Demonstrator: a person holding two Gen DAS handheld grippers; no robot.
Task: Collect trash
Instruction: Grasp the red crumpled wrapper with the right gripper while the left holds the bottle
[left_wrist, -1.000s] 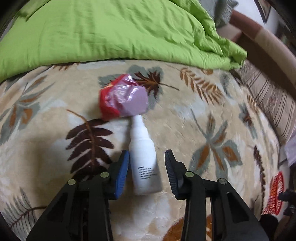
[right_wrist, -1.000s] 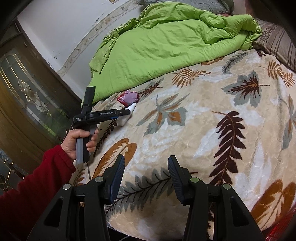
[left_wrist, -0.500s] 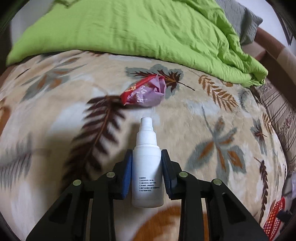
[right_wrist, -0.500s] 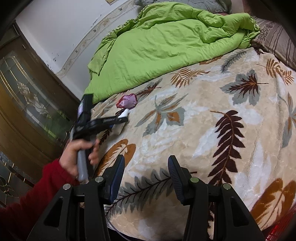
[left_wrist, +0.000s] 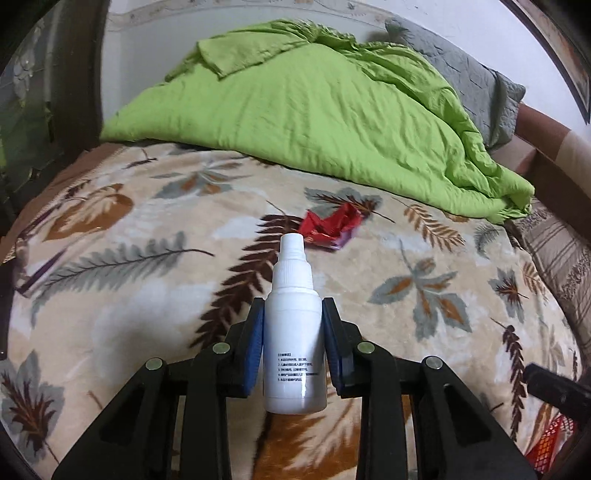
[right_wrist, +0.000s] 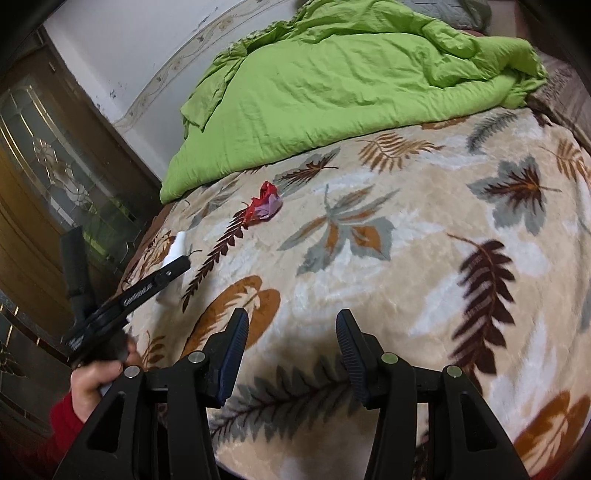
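Observation:
A small white spray bottle (left_wrist: 293, 332) is clamped between the blue pads of my left gripper (left_wrist: 293, 314), lifted clear of the leaf-patterned blanket (left_wrist: 129, 295). Its nozzle points away from me. Beyond the nozzle a crumpled red and purple wrapper (left_wrist: 330, 227) lies on the blanket. In the right wrist view the same wrapper (right_wrist: 264, 205) lies mid-bed, and the left gripper (right_wrist: 177, 264) with the white bottle (right_wrist: 175, 247) is at the left, held by a hand (right_wrist: 94, 380) in a red sleeve. My right gripper (right_wrist: 290, 326) hovers open over the blanket's near edge, nothing between its fingers.
A rumpled green duvet (left_wrist: 314, 118) covers the far half of the bed, with a grey pillow (left_wrist: 476, 81) behind it. A dark wooden door with patterned glass (right_wrist: 48, 173) stands at the left. Something red and meshed (left_wrist: 550, 446) shows at the lower right, beside the bed.
My left gripper closed on the white bottle and lifted it off the blanket, drawing back from the wrapper. The right gripper shifted slightly and stayed open.

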